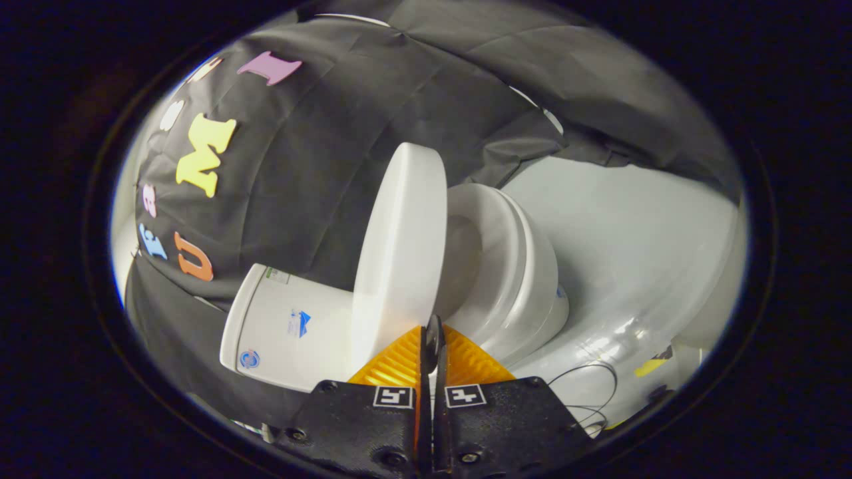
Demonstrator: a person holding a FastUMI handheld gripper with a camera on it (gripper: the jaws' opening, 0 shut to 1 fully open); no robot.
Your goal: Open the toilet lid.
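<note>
The view is tilted sideways. A white toilet stands ahead, its lid (399, 253) raised well off the seat (506, 259) and leaning toward the tank (293, 326). The seat ring and the bowl opening are exposed. My gripper (432, 336) is shut, its two fingers pressed flat together with nothing between them. The tips rest right at the lid's near edge, where lid and seat part. I cannot tell whether they touch the lid.
Black cloth walls close in behind and around the toilet. A glossy white floor (632, 253) spreads beside the bowl. On that floor near the gripper lie a thin black cable (592, 392) and a yellow mark (652, 364).
</note>
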